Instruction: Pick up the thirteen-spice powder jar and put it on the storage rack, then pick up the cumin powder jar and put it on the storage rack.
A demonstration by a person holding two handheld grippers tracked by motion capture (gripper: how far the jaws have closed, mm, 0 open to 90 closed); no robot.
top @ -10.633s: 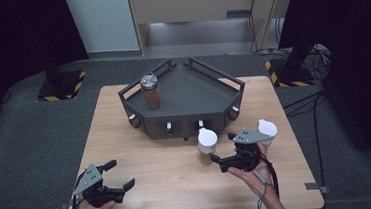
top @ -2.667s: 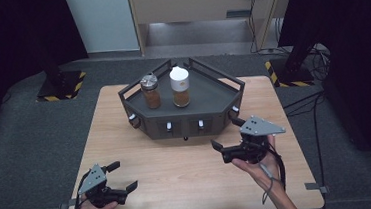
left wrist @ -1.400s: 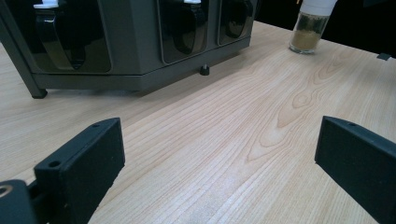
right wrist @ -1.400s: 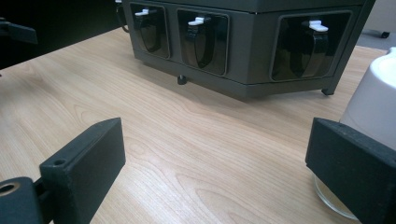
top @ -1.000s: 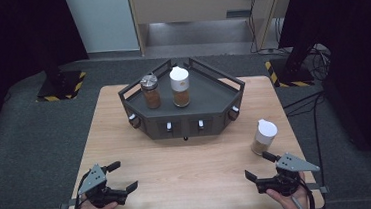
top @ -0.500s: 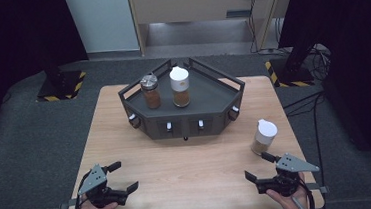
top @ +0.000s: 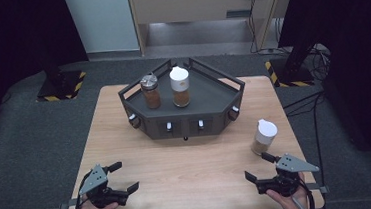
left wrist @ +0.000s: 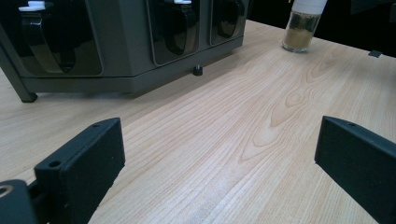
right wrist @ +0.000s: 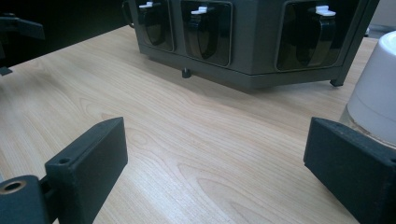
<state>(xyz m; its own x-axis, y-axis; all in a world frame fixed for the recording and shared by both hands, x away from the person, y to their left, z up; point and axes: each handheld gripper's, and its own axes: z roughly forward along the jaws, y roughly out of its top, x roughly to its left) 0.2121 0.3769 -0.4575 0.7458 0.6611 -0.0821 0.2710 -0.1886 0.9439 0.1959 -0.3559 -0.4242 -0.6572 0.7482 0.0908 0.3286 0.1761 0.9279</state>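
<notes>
A white-capped spice jar (top: 264, 137) is stood upright near the bench's (top: 188, 169) right edge, just ahead of the right tool (top: 268, 168), well apart from the dark rack (top: 183, 107). Both the right tool and the left tool (top: 119, 177) are held open and empty. The jar is judged rigid, light, smooth, breakable; a grip across its glass body below the cap is advised.

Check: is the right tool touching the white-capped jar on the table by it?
Apart. The high view shows bare table between the right tool and the white-capped jar; its jaws stand open with nothing between them.
</notes>
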